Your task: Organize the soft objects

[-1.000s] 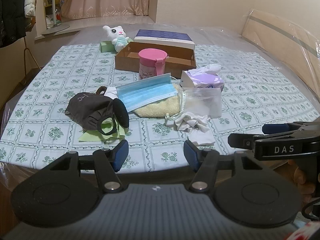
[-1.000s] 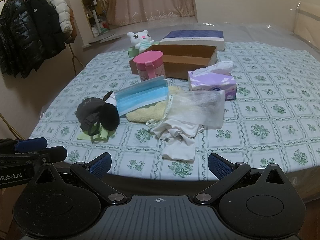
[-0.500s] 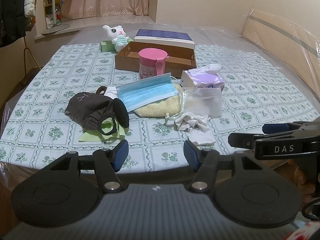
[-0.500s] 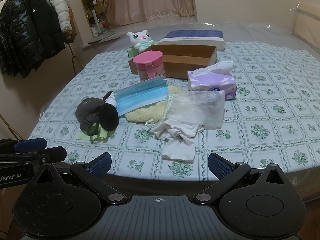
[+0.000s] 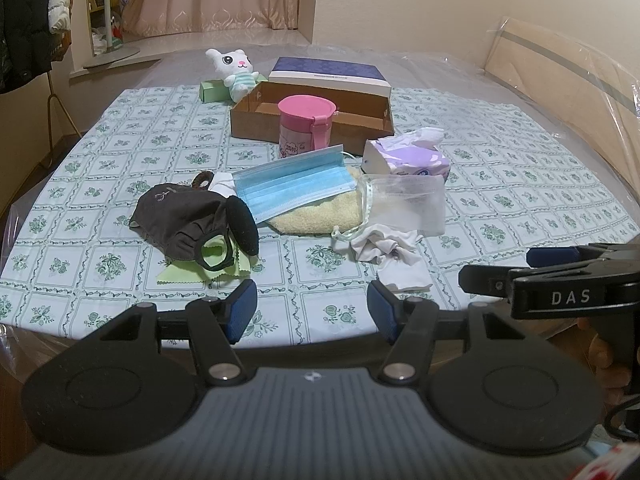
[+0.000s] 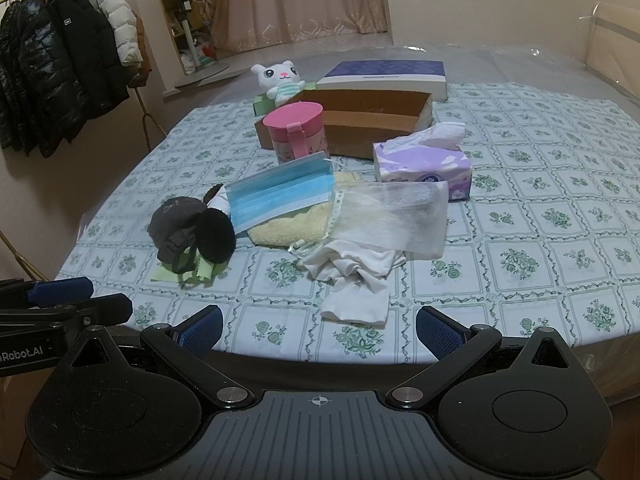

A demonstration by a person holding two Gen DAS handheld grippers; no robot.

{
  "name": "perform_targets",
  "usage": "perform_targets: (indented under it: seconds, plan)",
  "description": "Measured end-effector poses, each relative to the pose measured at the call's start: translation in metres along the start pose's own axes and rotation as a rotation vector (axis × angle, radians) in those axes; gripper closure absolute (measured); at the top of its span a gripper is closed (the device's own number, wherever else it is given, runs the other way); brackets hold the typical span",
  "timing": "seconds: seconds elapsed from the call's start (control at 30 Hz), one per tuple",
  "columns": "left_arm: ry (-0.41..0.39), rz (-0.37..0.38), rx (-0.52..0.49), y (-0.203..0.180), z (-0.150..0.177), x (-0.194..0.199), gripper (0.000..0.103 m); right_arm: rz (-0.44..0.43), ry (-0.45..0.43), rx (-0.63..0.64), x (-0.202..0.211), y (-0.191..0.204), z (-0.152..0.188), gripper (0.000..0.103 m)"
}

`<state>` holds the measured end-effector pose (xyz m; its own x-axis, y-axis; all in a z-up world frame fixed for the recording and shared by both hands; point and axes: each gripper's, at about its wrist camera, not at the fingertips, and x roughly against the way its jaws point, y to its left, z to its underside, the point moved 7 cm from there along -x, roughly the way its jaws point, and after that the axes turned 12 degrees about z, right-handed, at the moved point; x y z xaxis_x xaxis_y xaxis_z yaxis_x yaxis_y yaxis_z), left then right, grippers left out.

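Two grippers hang at the near edge of the table, both spread wide and empty: the left gripper (image 5: 312, 308) and the right gripper (image 6: 318, 330), side by side. Nearest to them lies the crumpled white cloth (image 6: 356, 280), its long axis running roughly away from the edge, just ahead of the right gripper and slightly right of its midline; from the left gripper it sits ahead and off to the right, so the right one looks the better placed for a first pick (a judgement only). Left of it is the dark grey cap (image 5: 188, 220) with a black fuzzy earmuff pad (image 6: 216, 234) against it, both resting on a lime-green wiping cloth (image 5: 192, 274). Behind the white cloth, a translucent mesh pouch (image 6: 400, 216) overlaps a pale yellow towel (image 6: 288, 232), and a blue pleated face mask (image 6: 280, 196) lies across the towel, long axis slanting left to right. Farther back stand a purple tissue pack (image 6: 424, 166) and a pink lidded cup (image 6: 298, 130), then the open brown cardboard box (image 6: 372, 120), seemingly empty, with a white plush rabbit (image 6: 280, 80) at its far left corner.
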<state>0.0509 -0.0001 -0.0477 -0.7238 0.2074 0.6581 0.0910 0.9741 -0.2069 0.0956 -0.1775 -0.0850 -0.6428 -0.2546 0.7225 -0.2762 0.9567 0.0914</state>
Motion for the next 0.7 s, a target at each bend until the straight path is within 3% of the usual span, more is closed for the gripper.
perform_targets:
  seconds: [0.7]
  plan:
    - [0.005,-0.002,0.006,0.003,0.003,-0.009,0.045,0.002,0.007,-0.002,-0.011,-0.002,-0.001,0.001]
